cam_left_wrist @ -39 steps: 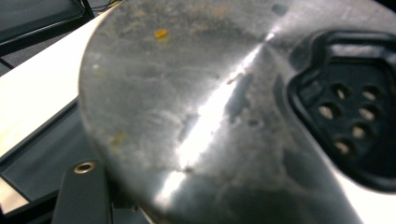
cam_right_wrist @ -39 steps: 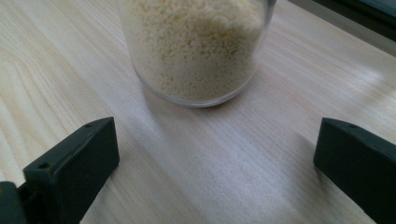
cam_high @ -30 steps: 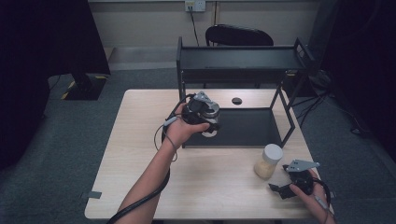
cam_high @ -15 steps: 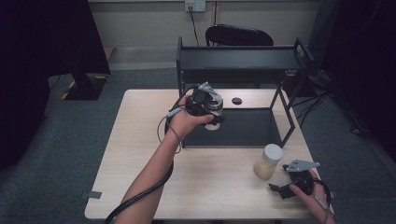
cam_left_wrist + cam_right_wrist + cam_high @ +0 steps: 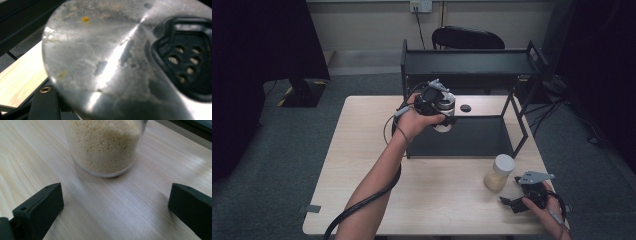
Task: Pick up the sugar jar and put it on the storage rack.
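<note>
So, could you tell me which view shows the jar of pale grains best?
The high view: the jar of pale grains shows whole, white lid on, standing near the right gripper. The right gripper view gives its grain-filled base close beyond open jaws.

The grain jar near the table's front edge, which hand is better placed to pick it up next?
The right. The right gripper lies beside the grain jar with its jaws open and the jar just ahead of them. The left gripper is up at the black shelf rack, shut on a shiny metal shaker.
</note>
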The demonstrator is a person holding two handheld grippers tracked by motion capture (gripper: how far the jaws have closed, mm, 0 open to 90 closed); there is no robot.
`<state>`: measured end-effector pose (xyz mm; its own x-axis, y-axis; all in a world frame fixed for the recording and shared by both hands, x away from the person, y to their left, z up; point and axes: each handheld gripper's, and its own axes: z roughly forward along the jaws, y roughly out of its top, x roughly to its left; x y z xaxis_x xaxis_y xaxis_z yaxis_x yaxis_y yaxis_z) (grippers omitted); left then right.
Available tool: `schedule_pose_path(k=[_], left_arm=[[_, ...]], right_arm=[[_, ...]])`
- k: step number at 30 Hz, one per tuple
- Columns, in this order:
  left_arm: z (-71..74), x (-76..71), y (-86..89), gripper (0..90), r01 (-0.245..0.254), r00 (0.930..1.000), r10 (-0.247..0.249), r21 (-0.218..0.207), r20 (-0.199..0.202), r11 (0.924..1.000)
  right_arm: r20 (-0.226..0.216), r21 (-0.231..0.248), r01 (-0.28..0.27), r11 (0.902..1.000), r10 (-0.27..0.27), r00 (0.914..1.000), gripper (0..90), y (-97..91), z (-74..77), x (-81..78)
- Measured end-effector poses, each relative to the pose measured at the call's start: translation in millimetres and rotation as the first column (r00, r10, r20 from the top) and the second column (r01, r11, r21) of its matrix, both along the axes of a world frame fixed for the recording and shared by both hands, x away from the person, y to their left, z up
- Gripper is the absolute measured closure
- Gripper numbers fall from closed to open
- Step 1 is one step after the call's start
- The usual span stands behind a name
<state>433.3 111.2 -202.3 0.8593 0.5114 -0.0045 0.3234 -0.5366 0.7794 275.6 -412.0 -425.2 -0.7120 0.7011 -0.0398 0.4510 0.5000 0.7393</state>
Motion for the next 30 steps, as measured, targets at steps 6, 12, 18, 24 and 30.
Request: schedule_pose_path(k=[6,12,18,24,30], left_arm=[[7.5,1.9,-5.1,30.1,-0.005,1.0,0.005,0.005,0.002,1.0],[15.1,5.0,-7.8,30.1,-0.01,1.0,0.01,0.009,0.002,0.9999],[23.2,8.0,-8.5,30.1,-0.022,0.9997,0.022,0.0,0.005,0.9998],[30.7,11.6,-8.3,30.1,-0.029,0.9995,0.029,-0.001,0.009,0.9996],[38.7,13.2,-7.5,30.1,-0.044,0.9989,0.045,-0.003,0.017,0.999]], right_arm=[[0.0,0.0,0.0,1.0,0.0,1.0,0.0,0.0,0.0,0.0],[-0.001,0.0,0.0,1.0,0.0,1.0,0.0,0.0,0.1,0.0],[0.0,0.0,0.0,1.0,0.0,1.0,0.0,0.0,0.0,0.0],[0.0,0.0,0.0,1.0,0.0,1.0,0.0,0.0,0.0,0.0],[-0.001,0.0,0.0,1.0,0.0,1.0,0.0,0.0,0.1,0.0]])
